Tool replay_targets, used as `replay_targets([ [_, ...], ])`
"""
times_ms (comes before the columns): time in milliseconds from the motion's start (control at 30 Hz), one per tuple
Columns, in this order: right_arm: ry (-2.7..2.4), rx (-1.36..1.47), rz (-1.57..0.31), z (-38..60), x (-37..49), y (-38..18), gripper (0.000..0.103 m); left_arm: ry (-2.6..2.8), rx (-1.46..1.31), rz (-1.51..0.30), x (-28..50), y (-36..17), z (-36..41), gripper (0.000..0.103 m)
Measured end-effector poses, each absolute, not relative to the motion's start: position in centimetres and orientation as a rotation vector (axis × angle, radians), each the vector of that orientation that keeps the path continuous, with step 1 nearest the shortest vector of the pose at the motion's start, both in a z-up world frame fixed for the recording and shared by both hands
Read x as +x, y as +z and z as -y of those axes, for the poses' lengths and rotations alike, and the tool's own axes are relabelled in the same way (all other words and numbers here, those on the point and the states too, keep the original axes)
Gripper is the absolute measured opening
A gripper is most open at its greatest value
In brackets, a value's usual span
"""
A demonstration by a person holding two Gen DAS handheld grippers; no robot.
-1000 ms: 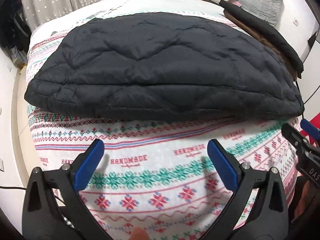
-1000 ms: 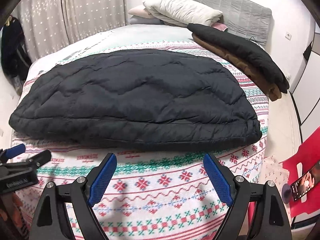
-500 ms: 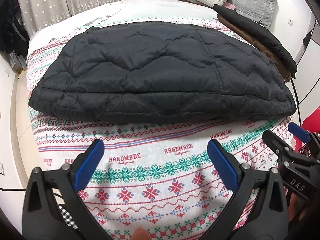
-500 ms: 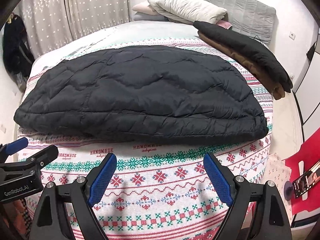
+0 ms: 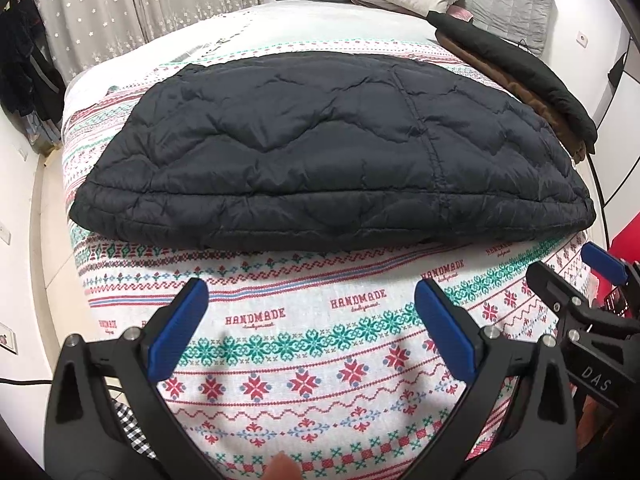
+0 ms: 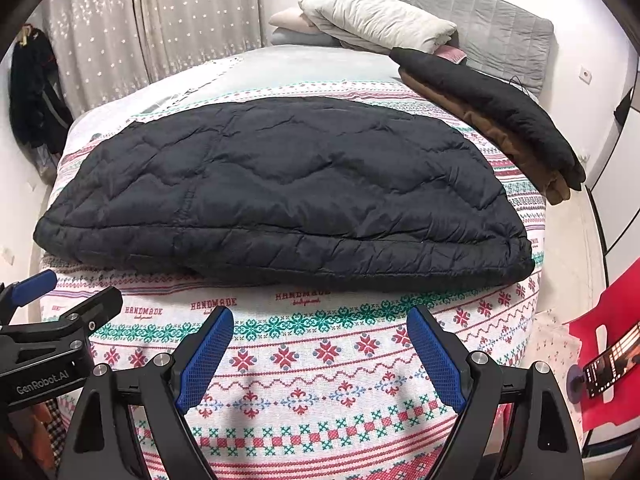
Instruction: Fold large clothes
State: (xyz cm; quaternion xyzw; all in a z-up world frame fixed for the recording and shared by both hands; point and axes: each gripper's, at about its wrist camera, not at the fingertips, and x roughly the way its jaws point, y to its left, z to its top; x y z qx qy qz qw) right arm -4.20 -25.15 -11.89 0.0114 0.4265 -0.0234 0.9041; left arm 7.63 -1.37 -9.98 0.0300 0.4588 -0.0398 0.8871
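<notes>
I have both grippers hanging over the near edge of the bed (image 5: 304,344), and neither touches anything; the left gripper (image 5: 308,308) has its blue-padded fingers (image 5: 176,332) spread wide apart with only the patterned bedspread (image 6: 320,364) showing between them; the right gripper (image 6: 318,342) is the same, fingers (image 6: 436,360) wide apart and holding nothing; each gripper shows at the edge of the other's view, the right one at the far right of the left view, the left one at the far left of the right view.

The dark quilted jacket (image 5: 332,152) lies flat across the middle of the bed, already folded into a wide, puffy slab with a rounded far edge; its thick near edge runs straight across the bed just beyond both sets of fingers, apart from them, with a strip of bedspread printed "HANDMADE" in between; a stitched seam runs front to back through the jacket, right of centre in the left view.

Further back on the right side of the bed I see a stack of folded clothes (image 6: 500,120), black on top of brown; behind that, pillows (image 6: 372,20) are piled against a grey headboard (image 6: 504,28); a curtain (image 6: 160,20) hangs at the back left; a red chair (image 6: 612,364) stands at the right of the bed with a phone (image 6: 612,360) on it.
</notes>
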Motion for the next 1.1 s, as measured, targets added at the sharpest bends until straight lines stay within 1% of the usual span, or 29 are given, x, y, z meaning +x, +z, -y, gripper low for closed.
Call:
replay_targets([
  [1100, -0.044, 0.037, -0.910, 25.0, -3.9, -12.6, 0.090, -0.087, 0.070, -0.970, 7.4, -10.3, 2.7, 0.102],
])
